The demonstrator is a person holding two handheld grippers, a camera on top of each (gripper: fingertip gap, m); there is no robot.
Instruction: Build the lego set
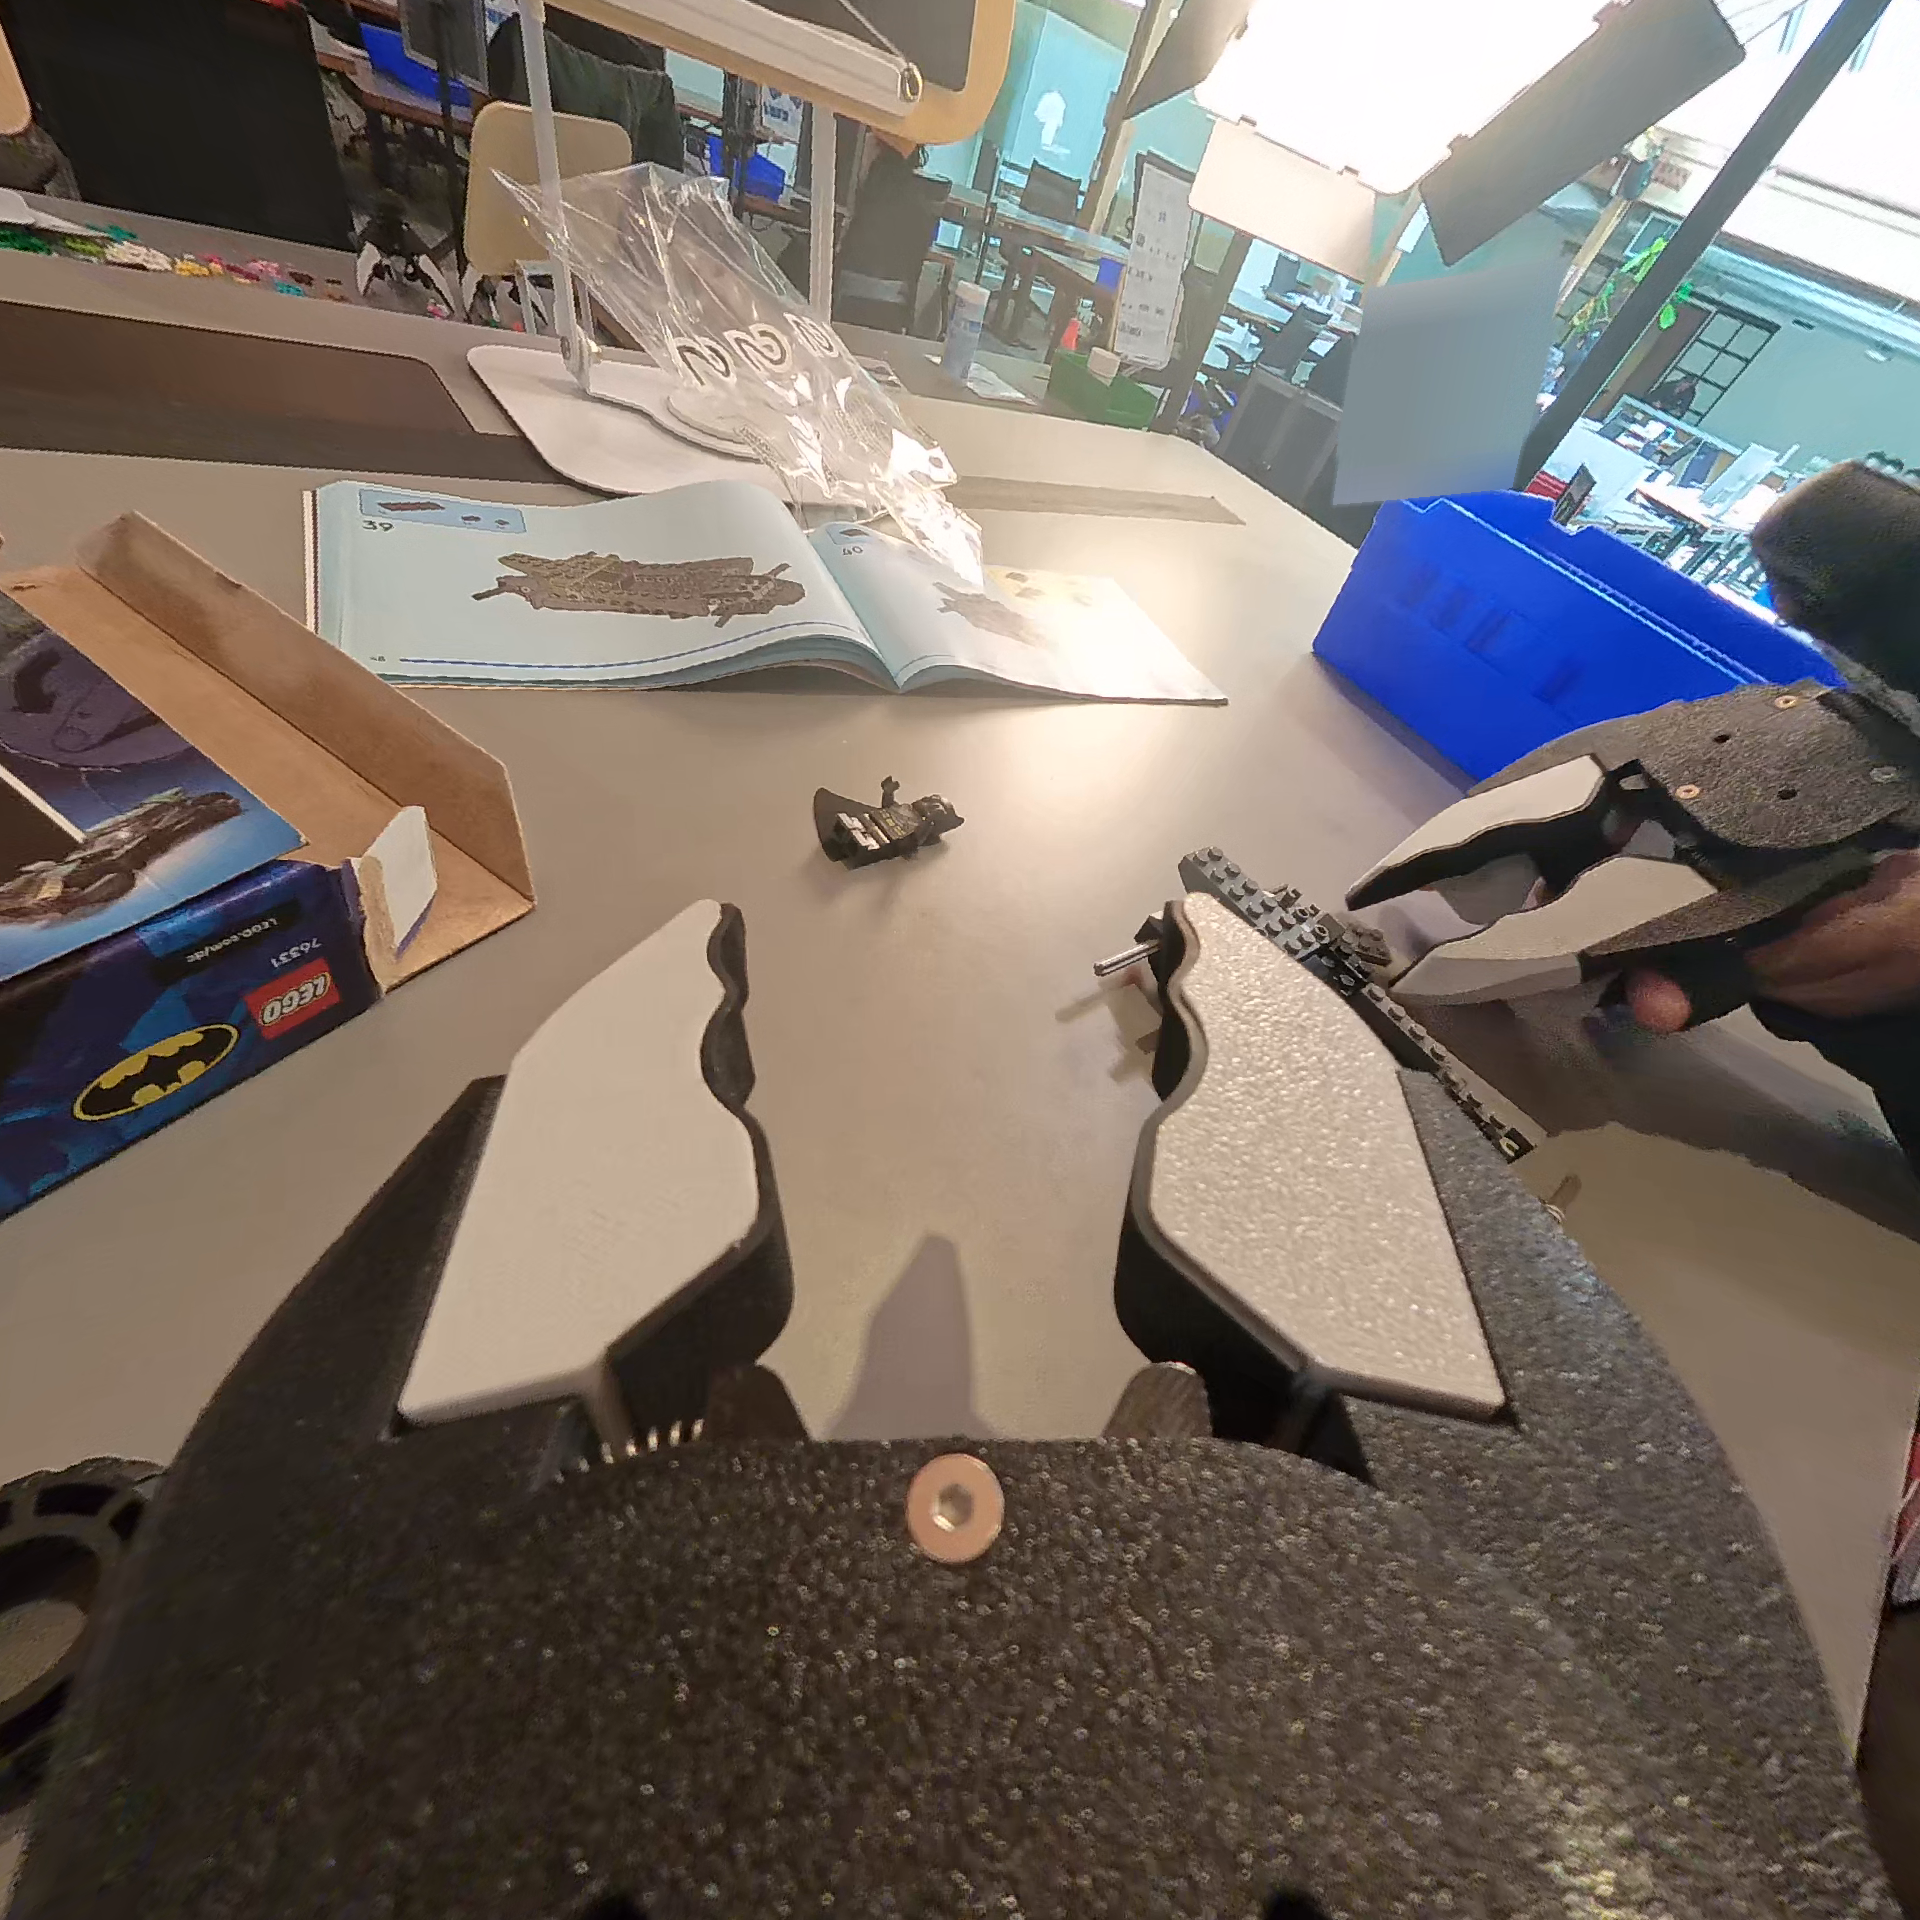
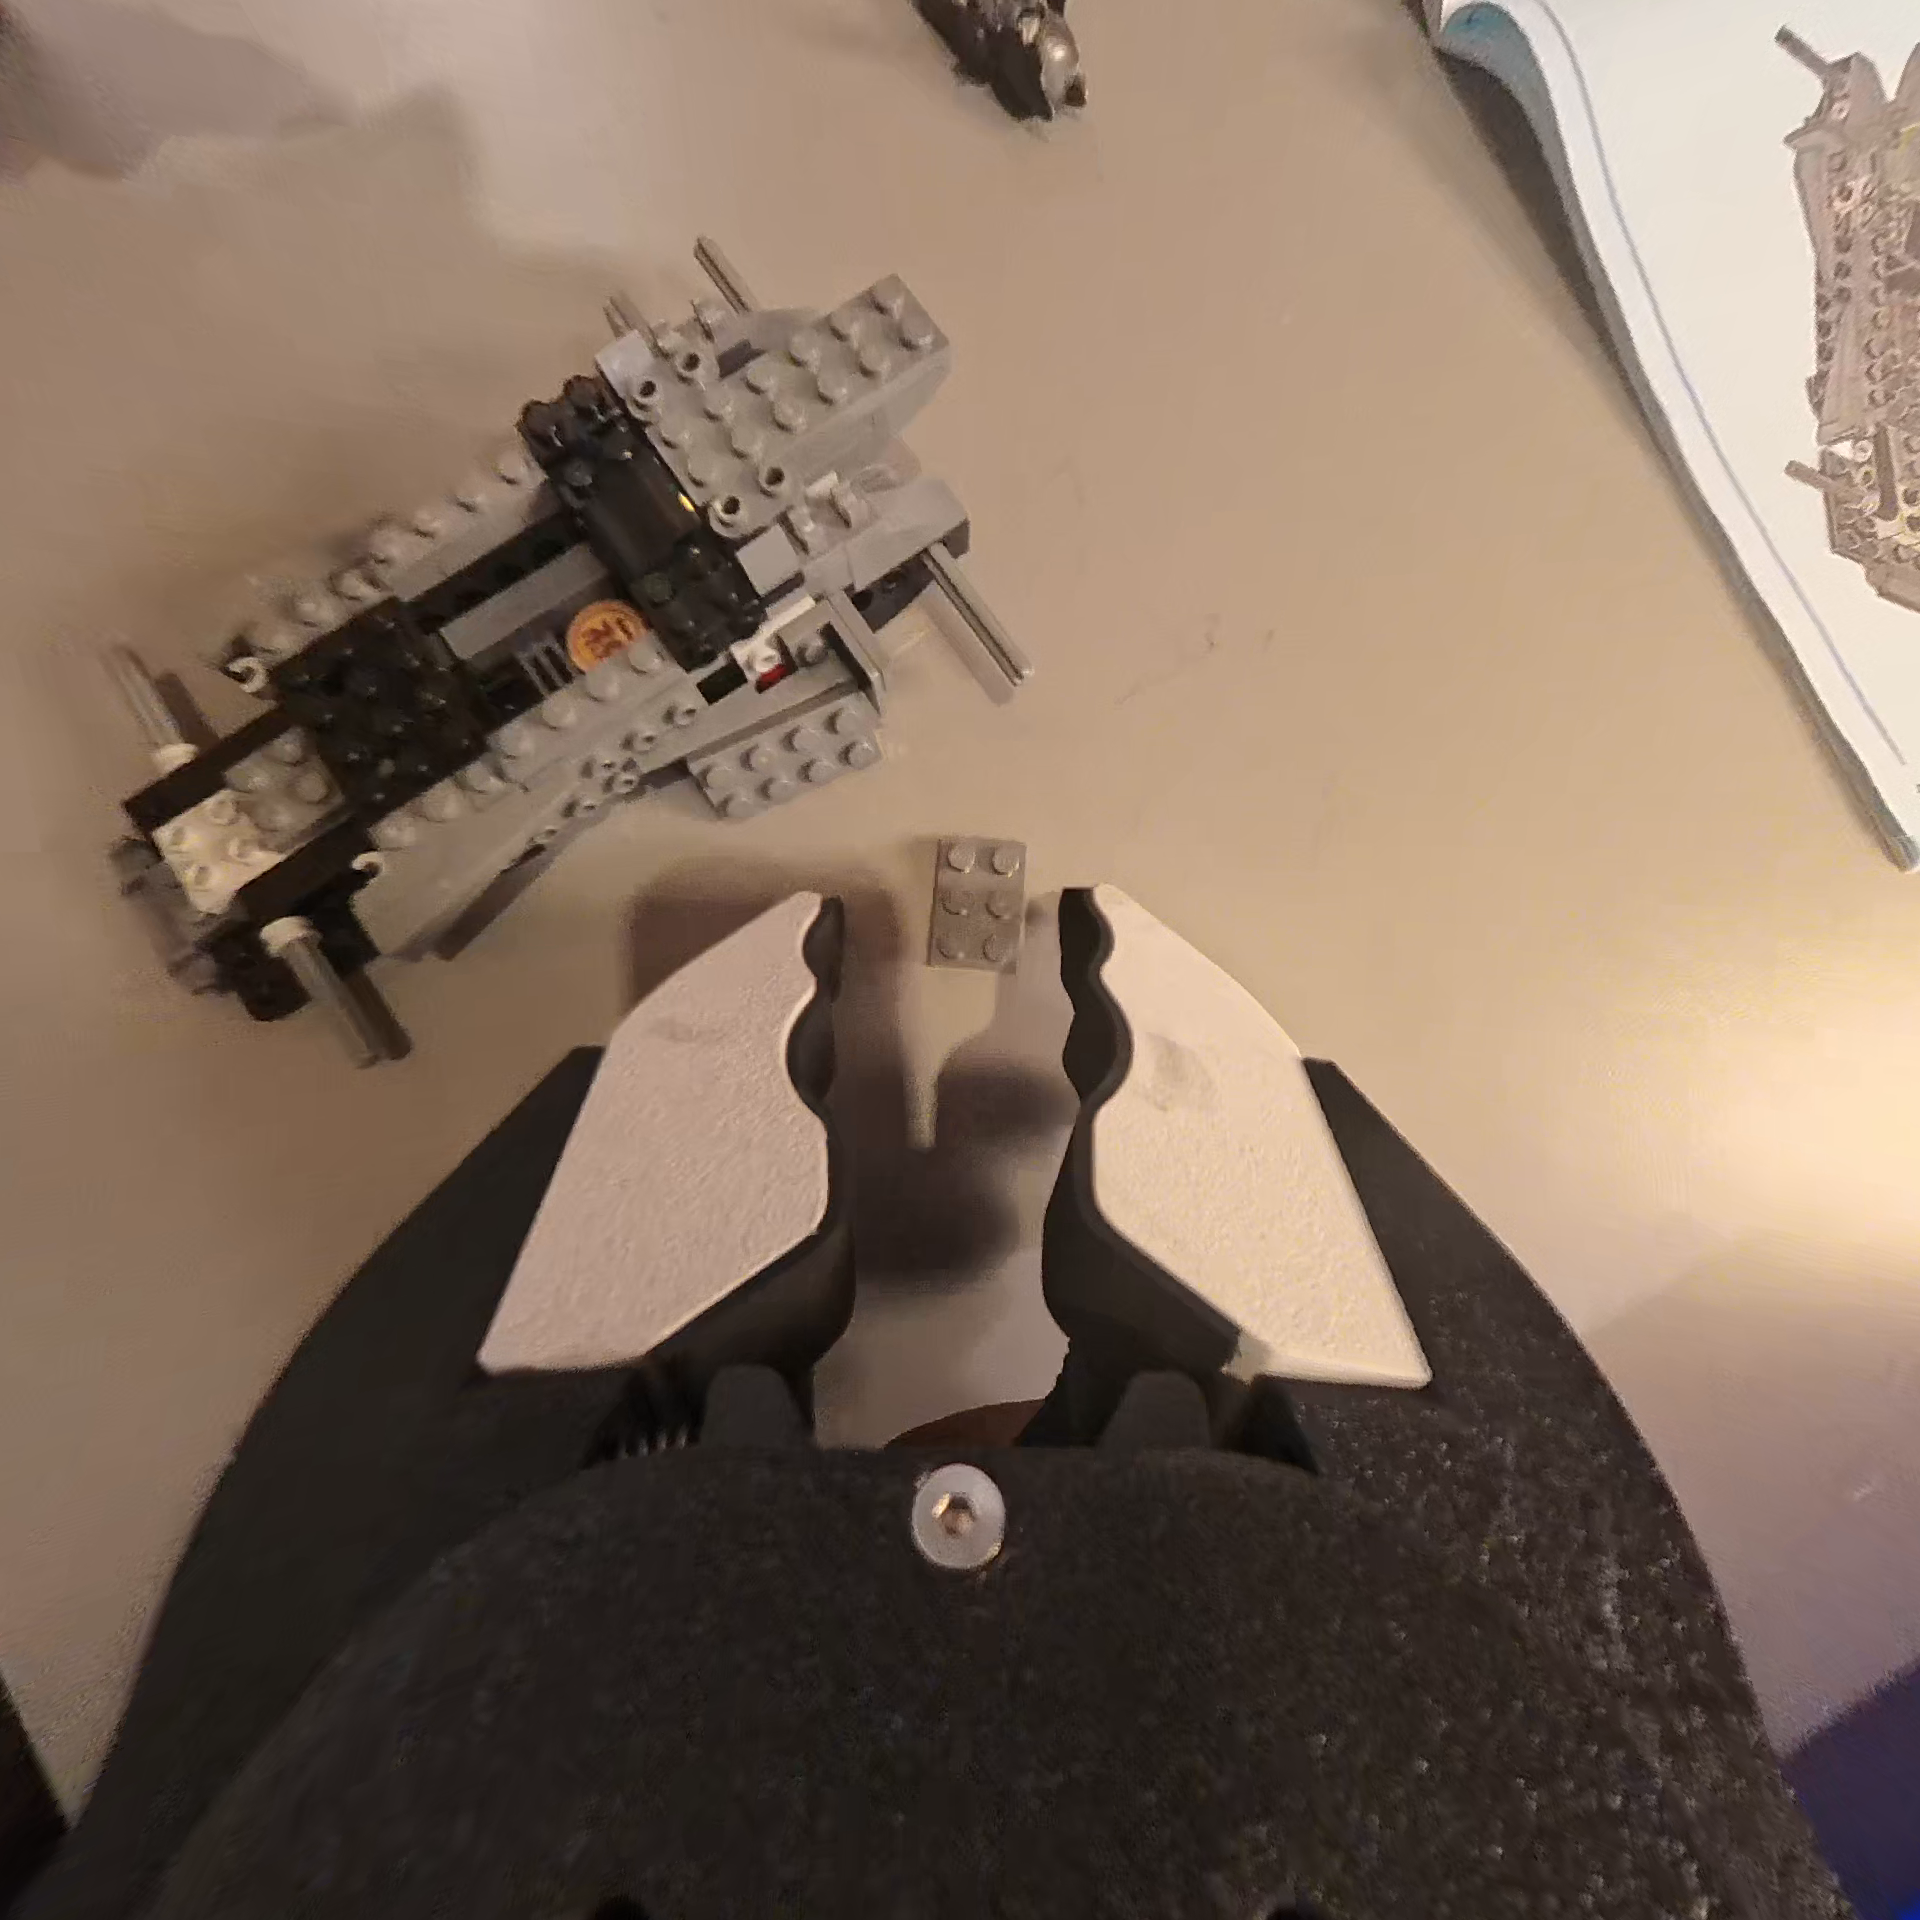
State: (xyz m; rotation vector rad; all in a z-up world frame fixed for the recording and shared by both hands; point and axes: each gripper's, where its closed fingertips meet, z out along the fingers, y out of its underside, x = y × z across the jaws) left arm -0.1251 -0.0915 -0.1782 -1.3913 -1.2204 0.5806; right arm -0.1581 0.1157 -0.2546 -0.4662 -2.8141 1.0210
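Note:
A small flat grey studded plate [image 2: 977,902] lies on the table between the tips of my right gripper [image 2: 943,914]. The fingers stand apart and neither pad presses on it, so this gripper is open. A part-built grey and black brick vehicle [image 2: 540,644] with axle rods lies just to its left. In the left wrist view my left gripper [image 1: 961,920] is wide open and empty above the table. The vehicle [image 1: 1299,925] shows behind its right finger, with the right gripper [image 1: 1382,935] over it. A black caped minifigure [image 1: 883,826] lies ahead of it.
An open instruction booklet [image 1: 665,592] lies farther back, with a clear plastic bag [image 1: 790,343] on a white stand base. An opened cardboard toy box [image 1: 208,831] is at the left. A blue bin [image 1: 1538,634] stands at the right. The booklet's edge [image 2: 1683,436] shows at the right. From the left gripper's tips to the black caped minifigure [image 1: 883,826] is close to 12 cm.

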